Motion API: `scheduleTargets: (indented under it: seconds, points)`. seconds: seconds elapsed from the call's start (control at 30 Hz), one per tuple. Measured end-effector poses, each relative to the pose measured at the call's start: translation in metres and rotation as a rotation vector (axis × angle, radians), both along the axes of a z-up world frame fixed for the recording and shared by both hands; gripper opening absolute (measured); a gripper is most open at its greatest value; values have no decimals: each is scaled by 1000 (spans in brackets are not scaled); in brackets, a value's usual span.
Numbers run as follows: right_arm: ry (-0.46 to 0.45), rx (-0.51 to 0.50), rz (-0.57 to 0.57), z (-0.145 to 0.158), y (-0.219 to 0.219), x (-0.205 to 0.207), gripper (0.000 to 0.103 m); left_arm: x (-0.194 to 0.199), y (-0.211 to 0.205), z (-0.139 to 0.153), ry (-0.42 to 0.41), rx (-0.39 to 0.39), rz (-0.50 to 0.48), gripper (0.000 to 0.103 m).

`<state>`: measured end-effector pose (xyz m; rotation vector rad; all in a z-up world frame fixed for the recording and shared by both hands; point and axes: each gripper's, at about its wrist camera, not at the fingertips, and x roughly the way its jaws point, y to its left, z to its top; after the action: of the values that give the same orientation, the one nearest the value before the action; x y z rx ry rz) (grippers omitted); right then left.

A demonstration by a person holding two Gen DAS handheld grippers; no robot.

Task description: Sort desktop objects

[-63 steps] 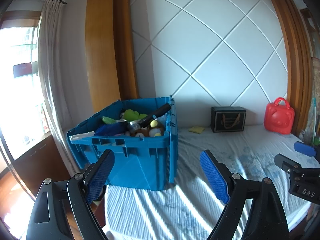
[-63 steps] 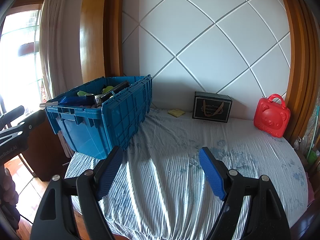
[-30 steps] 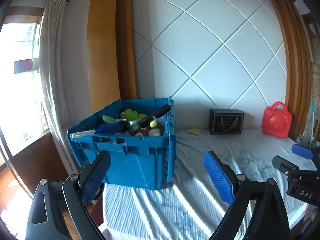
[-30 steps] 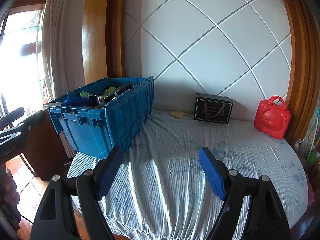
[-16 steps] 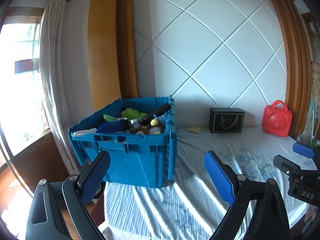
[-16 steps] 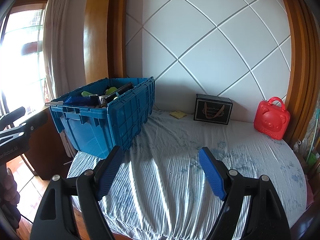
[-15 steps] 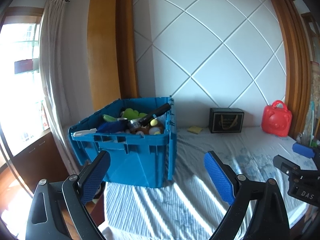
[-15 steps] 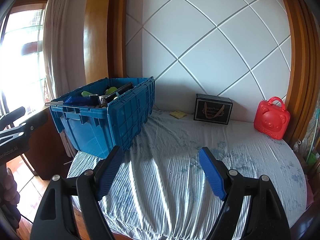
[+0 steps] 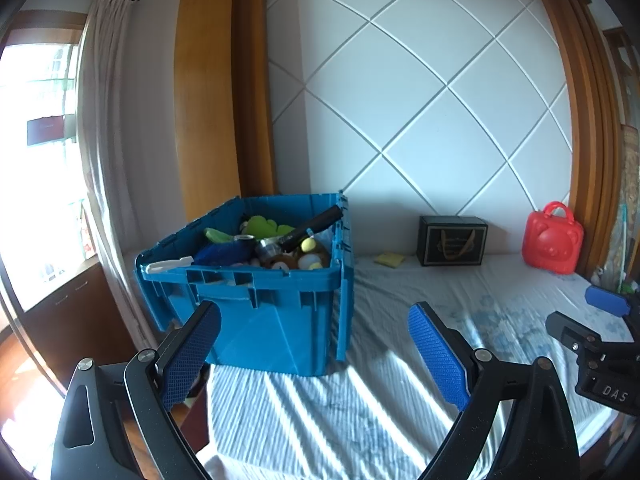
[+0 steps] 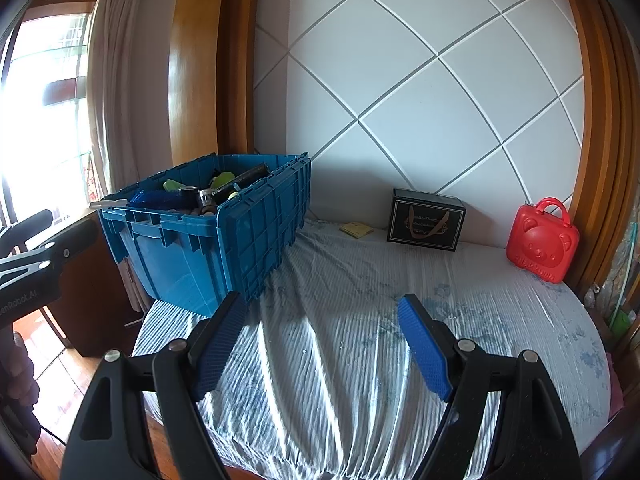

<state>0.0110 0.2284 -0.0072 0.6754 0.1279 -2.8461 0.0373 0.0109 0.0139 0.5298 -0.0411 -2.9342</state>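
Note:
A blue plastic crate (image 9: 256, 312) (image 10: 224, 240) stands at the left end of a cloth-covered surface (image 10: 360, 320). It holds plush toys, a black cylinder (image 9: 312, 224) and other jumbled items. My left gripper (image 9: 316, 352) is open and empty, low in front of the crate's near wall. My right gripper (image 10: 320, 344) is open and empty above the cloth, right of the crate. The right gripper's body shows at the right edge of the left wrist view (image 9: 592, 344).
A black gift box (image 10: 426, 220), a yellow notepad (image 10: 356, 229) and a red bear-faced case (image 10: 542, 236) stand along the back wall. A window and curtain are to the left. The cloth's front edge drops to a wooden floor (image 10: 60, 380).
Both views have shifted only slightly; the crate sits a little lower and nearer in the left wrist view. Both grippers stay open and empty.

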Motion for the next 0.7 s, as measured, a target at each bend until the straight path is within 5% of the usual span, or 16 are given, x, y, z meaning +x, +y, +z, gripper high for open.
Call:
scheduleTargets:
  seconds: [0.7]
  points:
    - [-19, 10, -5, -6, -9, -10, 78, -12, -6, -4, -21, 15, -14, 102]
